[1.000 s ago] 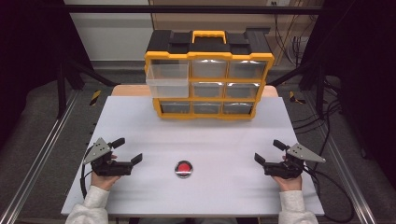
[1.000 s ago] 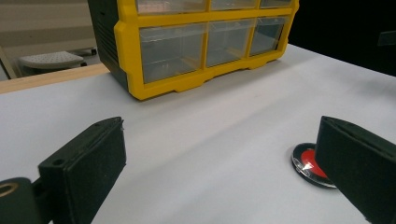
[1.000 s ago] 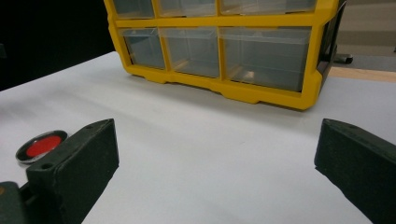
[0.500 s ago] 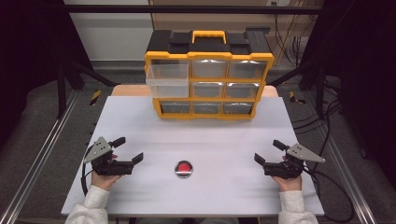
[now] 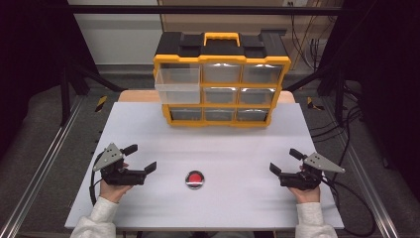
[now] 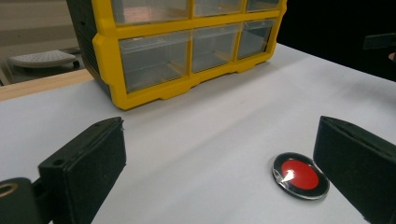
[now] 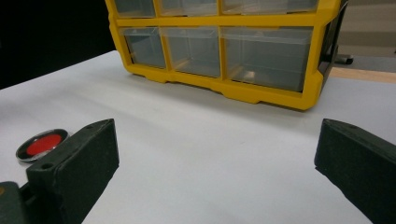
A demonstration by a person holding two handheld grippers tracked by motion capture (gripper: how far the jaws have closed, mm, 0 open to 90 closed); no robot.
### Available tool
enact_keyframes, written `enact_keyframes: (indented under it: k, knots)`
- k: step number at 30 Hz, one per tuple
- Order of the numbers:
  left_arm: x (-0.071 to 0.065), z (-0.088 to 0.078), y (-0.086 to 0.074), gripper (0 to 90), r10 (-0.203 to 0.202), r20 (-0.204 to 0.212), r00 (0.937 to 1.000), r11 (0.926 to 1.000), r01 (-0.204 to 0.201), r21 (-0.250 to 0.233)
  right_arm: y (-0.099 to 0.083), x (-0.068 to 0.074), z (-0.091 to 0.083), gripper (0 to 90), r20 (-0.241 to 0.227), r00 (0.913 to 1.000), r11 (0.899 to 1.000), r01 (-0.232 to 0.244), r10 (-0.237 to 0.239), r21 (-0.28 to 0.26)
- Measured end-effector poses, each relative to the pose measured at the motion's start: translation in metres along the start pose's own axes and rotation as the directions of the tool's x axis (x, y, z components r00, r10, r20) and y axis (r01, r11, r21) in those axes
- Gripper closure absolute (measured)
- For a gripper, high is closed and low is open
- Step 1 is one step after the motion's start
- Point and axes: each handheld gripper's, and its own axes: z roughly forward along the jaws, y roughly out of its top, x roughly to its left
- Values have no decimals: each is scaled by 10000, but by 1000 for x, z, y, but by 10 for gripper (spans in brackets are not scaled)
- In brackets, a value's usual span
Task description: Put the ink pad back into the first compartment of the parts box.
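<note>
We open on the white worktop (image 5: pixel 223 148), spread across the middle of the high view, and at its far edge, upper centre of the frame, stands the yellow and black drawer cabinet (image 5: pixel 221 79) with three rows of clear drawers. Its top-left drawer (image 5: pixel 177 85) is pulled out toward us; the others sit flush. Down at lower left of the high view we have the left gripper (image 5: pixel 140 159), held in a hand (image 5: pixel 113 187) with a white sleeve, fingers (image 6: pixel 84 163) spread wide and holding nothing. At lower right sits the right gripper (image 5: pixel 286 161), its fingers (image 7: pixel 74 163) likewise released and empty. Between the two, low in the centre of the frame and well apart from the cabinet, lies the small red disc (image 5: pixel 195 179) with a dark shiny rim, flat on the worktop. In the left gripper view it rests just beside the right-hand finger; in the right gripper view it peeks out at the left edge.
</note>
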Motion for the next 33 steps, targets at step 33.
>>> enact_keyframes:
  k: [33]
  knots:
    - [-31, 39, 21, 2, 501, 611, 9969, 9883, -583, 1409, 0, 0, 0, 4, -22, 10000, 10000, 89, -89, -9]
